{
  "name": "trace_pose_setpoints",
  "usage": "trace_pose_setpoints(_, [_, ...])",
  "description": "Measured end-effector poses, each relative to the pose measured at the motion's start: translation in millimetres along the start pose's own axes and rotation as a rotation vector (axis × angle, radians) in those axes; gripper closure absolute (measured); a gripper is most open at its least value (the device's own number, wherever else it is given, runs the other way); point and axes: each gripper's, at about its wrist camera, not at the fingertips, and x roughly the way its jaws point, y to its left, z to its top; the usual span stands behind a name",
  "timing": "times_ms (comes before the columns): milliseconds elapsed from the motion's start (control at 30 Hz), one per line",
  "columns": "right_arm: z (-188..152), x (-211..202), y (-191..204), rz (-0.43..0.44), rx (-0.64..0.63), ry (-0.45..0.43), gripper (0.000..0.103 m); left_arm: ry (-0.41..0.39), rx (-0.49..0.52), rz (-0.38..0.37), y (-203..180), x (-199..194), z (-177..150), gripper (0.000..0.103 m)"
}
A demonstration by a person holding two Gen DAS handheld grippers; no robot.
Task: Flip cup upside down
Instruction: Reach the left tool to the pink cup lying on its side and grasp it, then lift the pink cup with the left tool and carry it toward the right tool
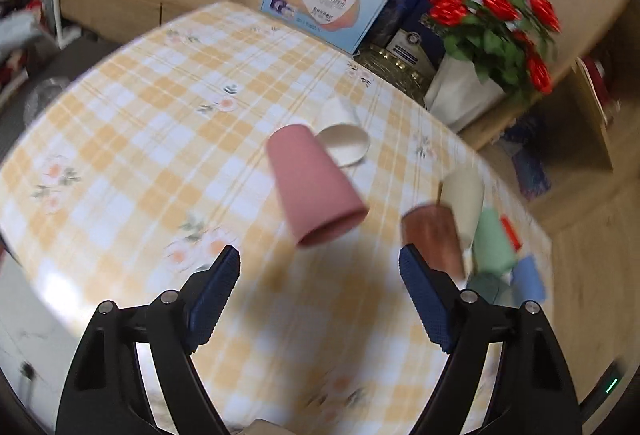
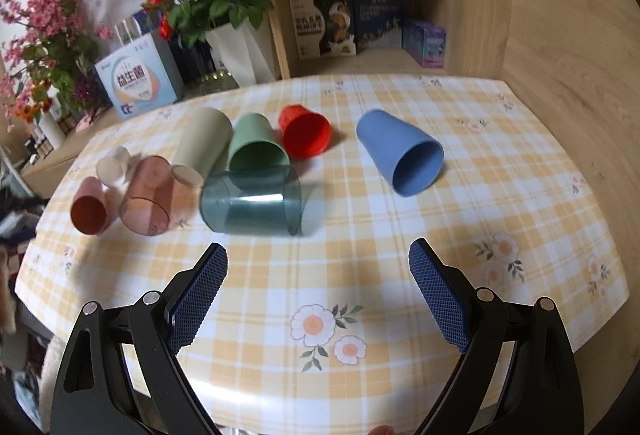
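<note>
Here the cups all lie on their sides on the checked tablecloth [image 2: 360,235], so none is flipped yet. The teal translucent cup [image 2: 252,205] lies nearest the right gripper [image 2: 318,267], its mouth turned sideways, and I judge it the likeliest next pick. Touching its far side is the green cup [image 2: 256,145]; the beige cup [image 2: 200,145] lies just left of the teal cup, the red cup [image 2: 306,133] behind it to the right, and the blue cup [image 2: 400,151] well right of it. Left of the teal cup lie the pink translucent cup [image 2: 146,195], a solid pink cup [image 2: 90,207] and a small white cup [image 2: 114,165].

The right gripper's jaws stand wide apart and hold nothing, short of the teal cup. The left gripper [image 1: 320,267] is likewise spread and empty, facing the solid pink cup, which lies far left of the teal cup.
</note>
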Motion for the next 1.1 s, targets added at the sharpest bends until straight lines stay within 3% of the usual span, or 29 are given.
trace_pose_setpoints(133, [0,10,-6,-0.010,0.004,0.016,0.014,0.092,-0.158,-0.042,4,45,32,0.024])
trace_pose_setpoints(333, [-3,28,-17,-0.022,0.021,0.054,0.014,0.159,-0.202,0.011,4,93,53,0.024])
trace_pose_setpoints(633, [-5,47,-21,-0.026,0.035,0.095,0.014,0.203,-0.239,0.040,22,128,58,0.029])
trace_pose_setpoints(833, [-7,50,-19,-0.018,0.030,0.100,0.014,0.243,-0.170,0.031,18,125,50,0.036])
trace_pose_setpoints(1100, [-6,53,-18,-0.010,0.039,0.105,0.014,0.311,0.034,0.105,7,112,18,0.036])
